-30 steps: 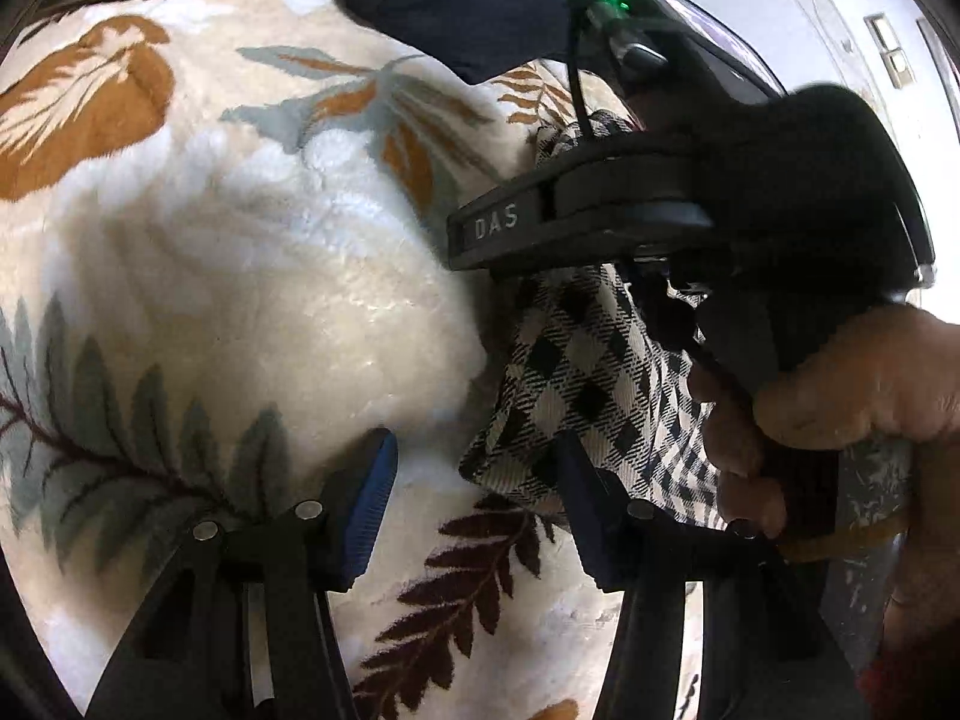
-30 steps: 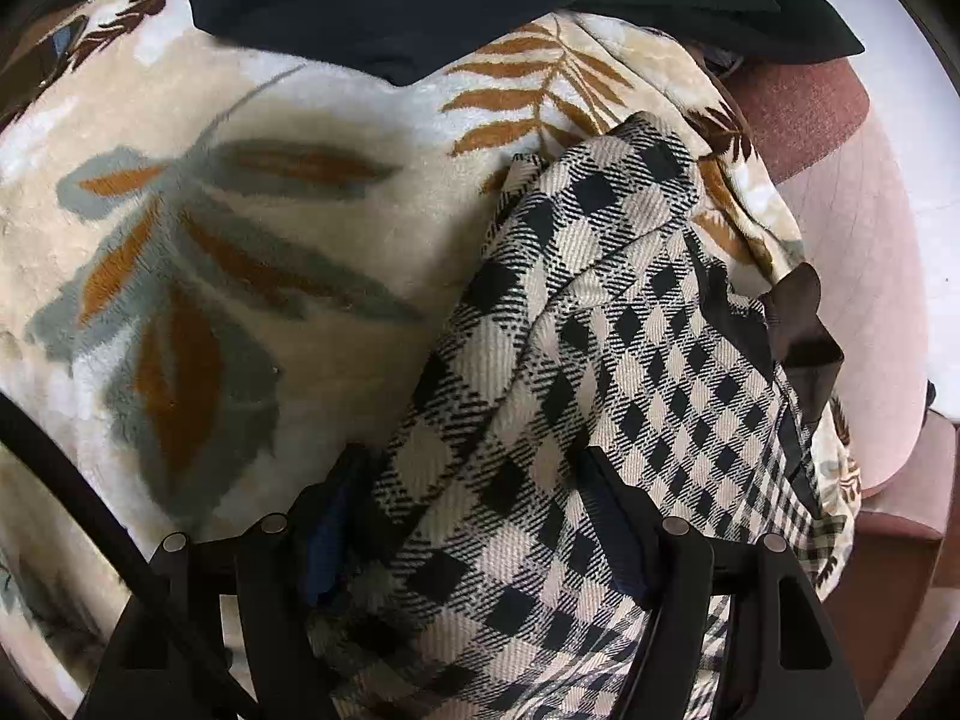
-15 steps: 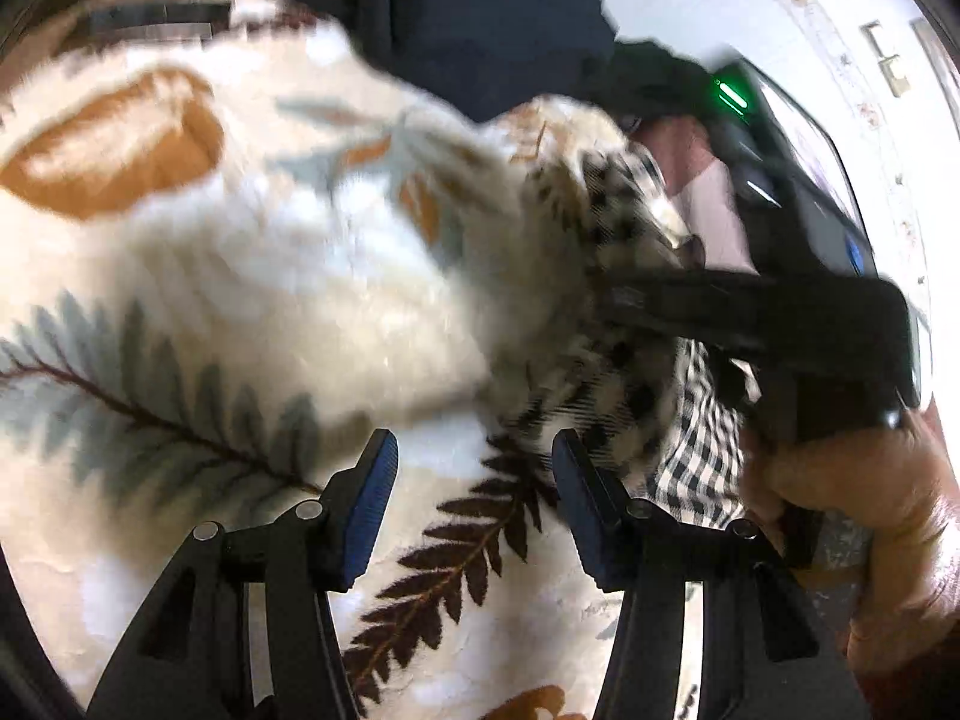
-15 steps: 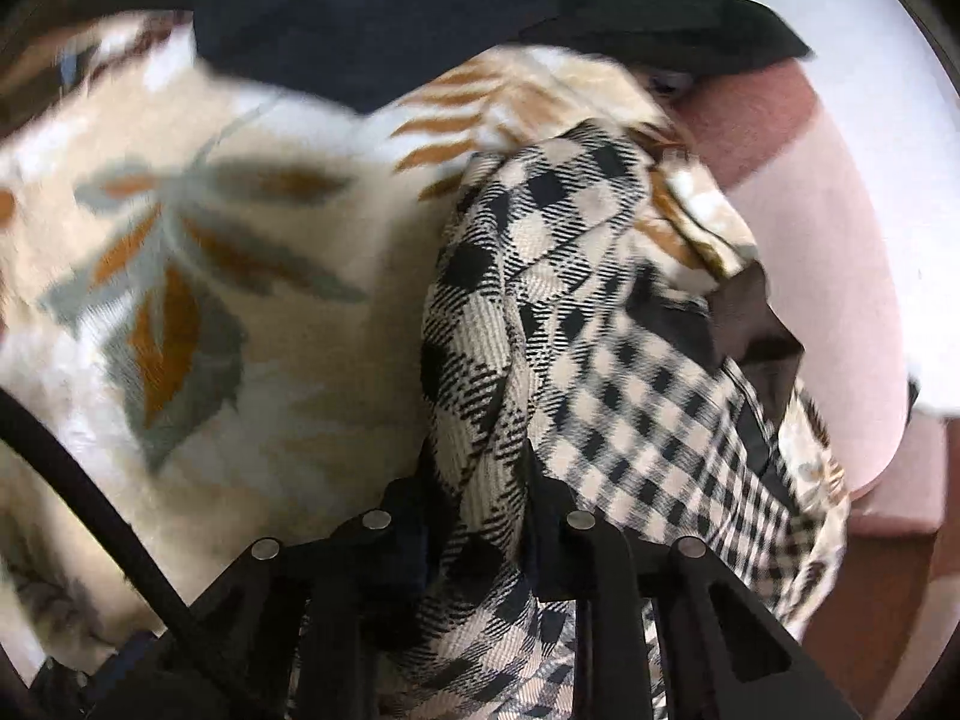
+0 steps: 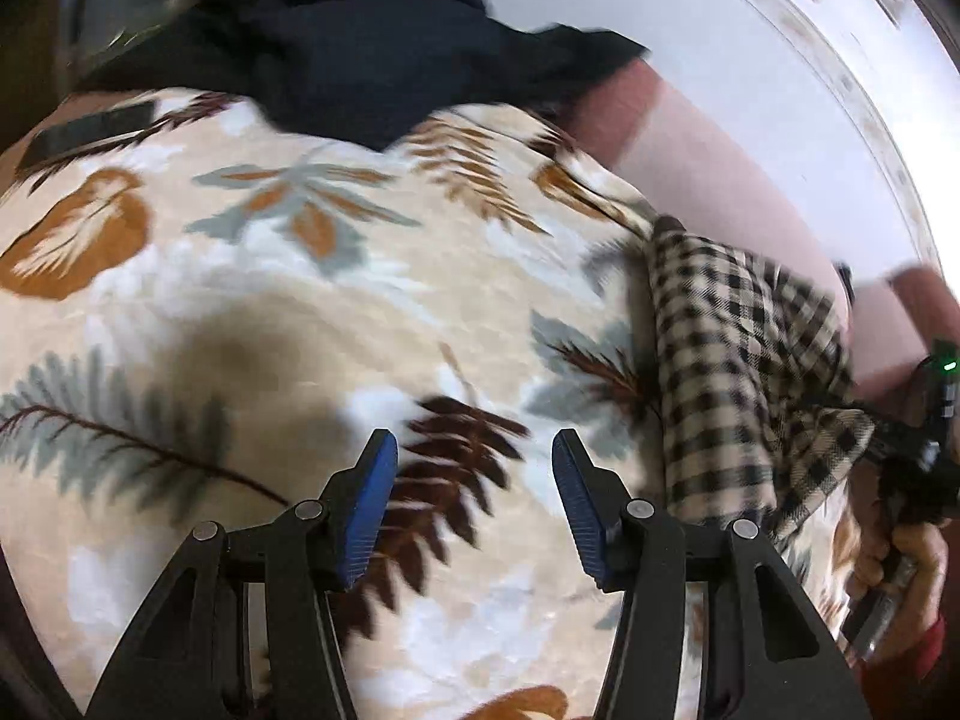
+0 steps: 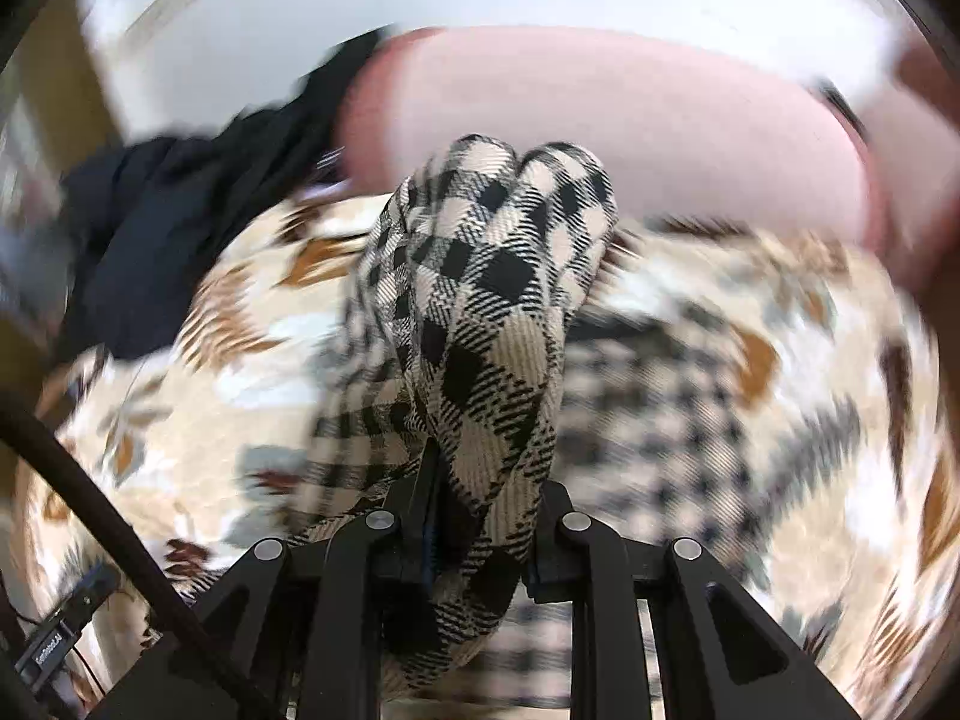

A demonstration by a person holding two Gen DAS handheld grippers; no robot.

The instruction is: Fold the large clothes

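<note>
A black-and-cream checked garment point(image 6: 492, 300) is bunched between the jaws of my right gripper point(image 6: 480, 516), which is shut on it and holds it lifted above the leaf-print blanket point(image 6: 240, 372). The rest of the garment trails down onto the blanket. In the left wrist view the same garment point(image 5: 732, 360) hangs at the right edge of the blanket point(image 5: 300, 300), with the right gripper point(image 5: 924, 456) and the hand holding it at the far right. My left gripper point(image 5: 474, 498) is open and empty over the blanket, left of the garment.
A dark navy garment point(image 5: 360, 42) lies at the far edge of the blanket; it also shows in the right wrist view point(image 6: 180, 228). A pink cushioned sofa back point(image 6: 600, 120) rises behind, against a white wall point(image 5: 750, 60). Both views are motion-blurred.
My right gripper closed on the checked garment and lifted it up and to the right. My left gripper pulled back and left, away from the garment, staying open.
</note>
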